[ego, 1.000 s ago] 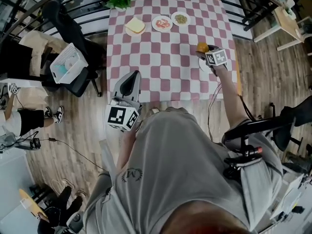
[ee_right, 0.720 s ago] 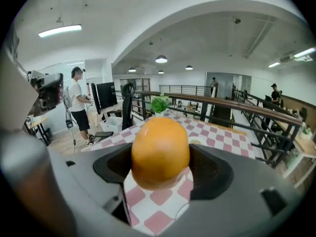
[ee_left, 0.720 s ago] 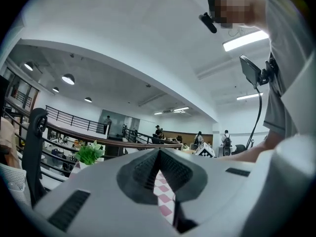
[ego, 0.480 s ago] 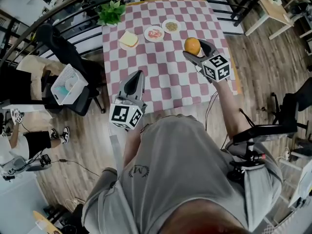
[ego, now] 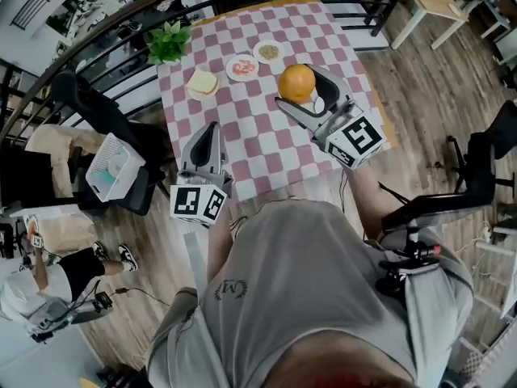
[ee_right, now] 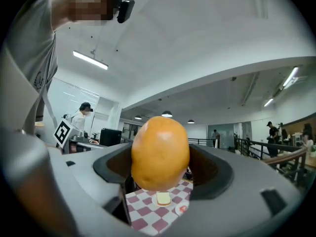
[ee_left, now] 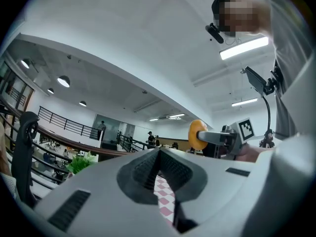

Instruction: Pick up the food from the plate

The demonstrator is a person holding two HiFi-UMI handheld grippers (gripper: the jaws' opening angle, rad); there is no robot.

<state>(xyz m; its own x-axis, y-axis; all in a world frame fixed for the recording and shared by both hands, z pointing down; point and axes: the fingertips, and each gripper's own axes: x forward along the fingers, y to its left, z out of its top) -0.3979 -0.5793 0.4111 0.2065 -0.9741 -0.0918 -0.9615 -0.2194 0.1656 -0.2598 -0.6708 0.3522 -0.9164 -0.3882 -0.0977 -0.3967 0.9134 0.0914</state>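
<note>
Aloft, orange bun [ee_right: 160, 152], long axis upright, in right gripper [ego: 300, 89]

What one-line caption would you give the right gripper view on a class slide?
Right gripper shut on the round orange food, held high above the checkered table.

Right gripper [ego: 296, 87] and its orange food [ego: 296, 81], now higher above the checkered table [ego: 258, 132].

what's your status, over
right tool shut on orange food, held above checkered table. left tool shut, empty. nothing blocking.
</note>
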